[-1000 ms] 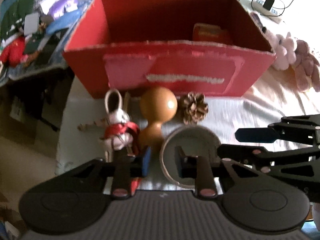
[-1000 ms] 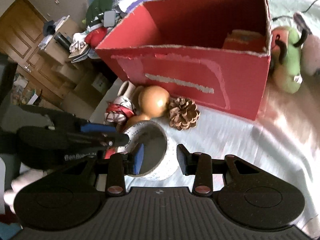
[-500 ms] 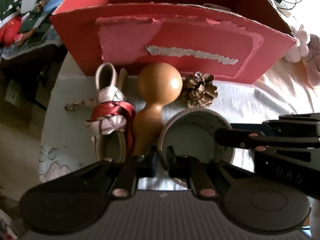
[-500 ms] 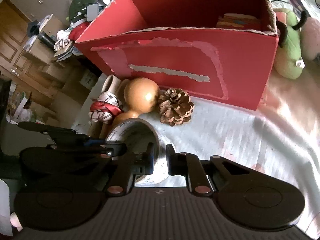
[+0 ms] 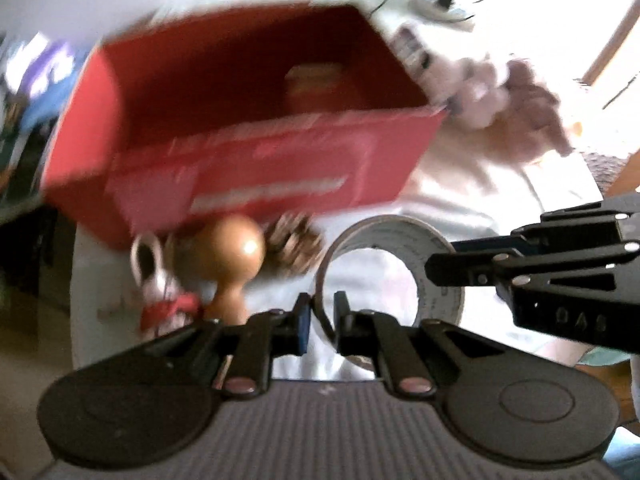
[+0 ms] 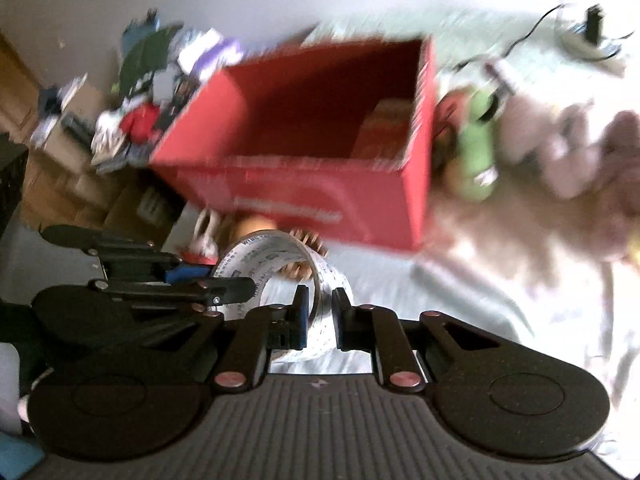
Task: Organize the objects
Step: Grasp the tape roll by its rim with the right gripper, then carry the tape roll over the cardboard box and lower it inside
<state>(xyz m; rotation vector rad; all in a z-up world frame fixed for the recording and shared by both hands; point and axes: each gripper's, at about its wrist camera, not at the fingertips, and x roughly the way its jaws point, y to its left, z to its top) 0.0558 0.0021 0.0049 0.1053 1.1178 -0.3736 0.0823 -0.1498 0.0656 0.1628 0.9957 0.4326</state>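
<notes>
Landmark: red cardboard box [image 5: 248,148], open at the top, standing on a pale cloth [image 6: 460,280]; all places below are given from it.
Task's thing: roll of tape [image 5: 390,276], a wide ring with printed wall, in front of the box's near wall and seemingly lifted clear of the cloth, which shows through its hole.
Left gripper [image 5: 319,322]: fingers drawn close together, pinching the ring's near-left wall, one finger inside the hole and one outside.
Right gripper [image 6: 319,320]: likewise nearly closed on the ring's wall at the opposite side; in the left wrist view it enters from the right, level with the roll.
Key relation: the box opening lies ahead of and above both tools; the ring's axis points roughly toward the box, so the roll sits between the two grippers with the near wall as the barrier to clear. Neither arm is clearly nearer; both hold it.
Box contents: an orange packet [image 5: 316,80] at the far right corner; the left part appears free.
Against the near wall: wooden gourd-shaped piece [image 5: 232,264], pine cone [image 5: 294,246], small doll with a red ribbon [image 5: 160,292].
Right of the box: plush toys [image 6: 560,152].
Judgement: the likely step is carrying the roll over the rim; heavy motion blur limits finer detail.
</notes>
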